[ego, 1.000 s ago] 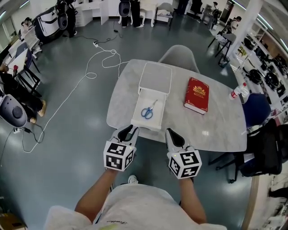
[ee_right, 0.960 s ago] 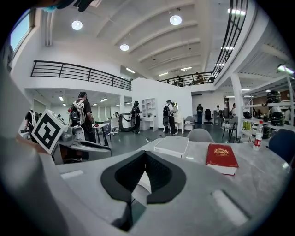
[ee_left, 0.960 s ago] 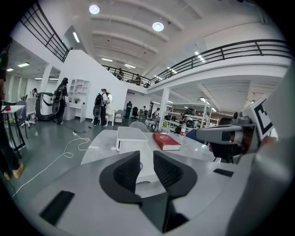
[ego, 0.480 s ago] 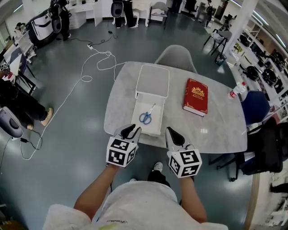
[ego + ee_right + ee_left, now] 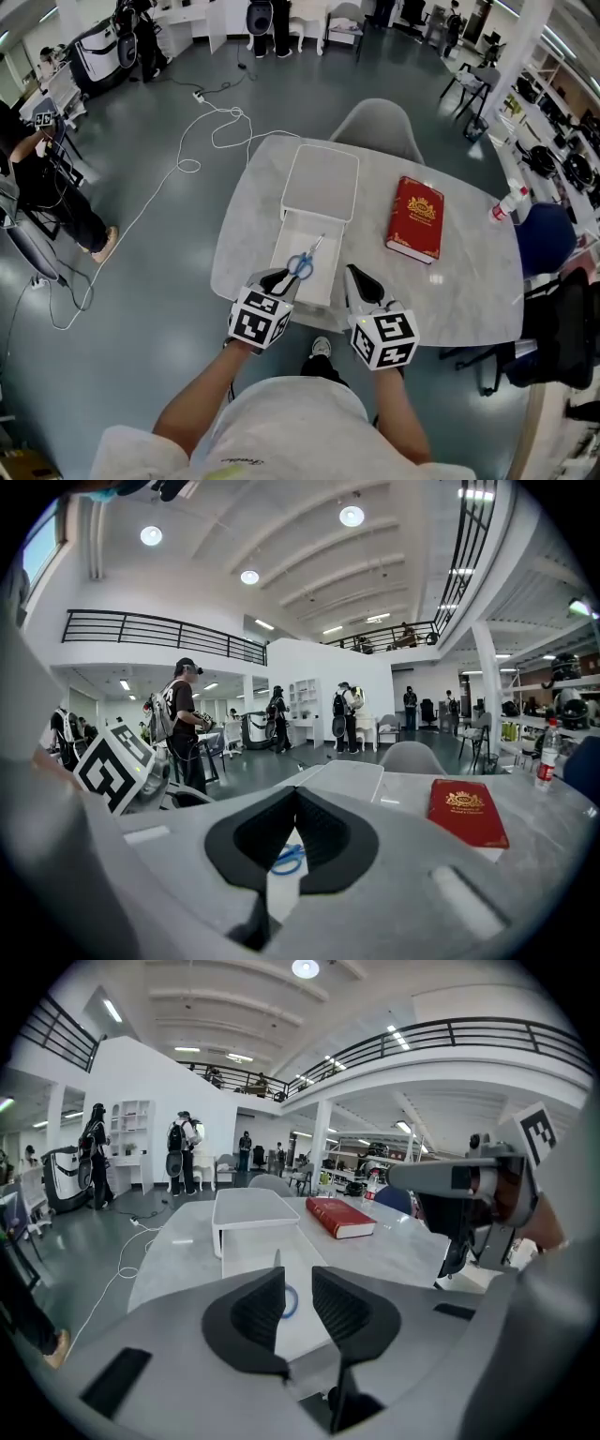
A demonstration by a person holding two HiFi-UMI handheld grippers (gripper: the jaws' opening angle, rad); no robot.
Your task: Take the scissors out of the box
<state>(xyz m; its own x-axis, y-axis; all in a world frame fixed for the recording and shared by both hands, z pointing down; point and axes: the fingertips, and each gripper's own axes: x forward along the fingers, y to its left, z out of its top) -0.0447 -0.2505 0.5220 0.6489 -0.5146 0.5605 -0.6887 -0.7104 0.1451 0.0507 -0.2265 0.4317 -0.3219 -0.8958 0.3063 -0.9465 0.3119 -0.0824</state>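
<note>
- The left claw (image 5: 279,277) is hovering over the near end of the shallow white open box (image 5: 317,283), its jaws standing slightly spread and empty.
- The blue-handled scissors (image 5: 301,263) are lying inside that box, just beyond the claw.
- The right claw (image 5: 359,277) is hanging beside the box with its tips pressed together.
- A red hardcover book (image 5: 415,217) is lying farther right on the pale marble tabletop (image 5: 459,281).

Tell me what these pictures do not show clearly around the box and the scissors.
Left gripper view: the jaws of the left gripper hide most of the scissors.
Right gripper view: the shut right gripper hides all but some blue of the handles.
Head view: the gold print on the red book is too small to read.
</note>
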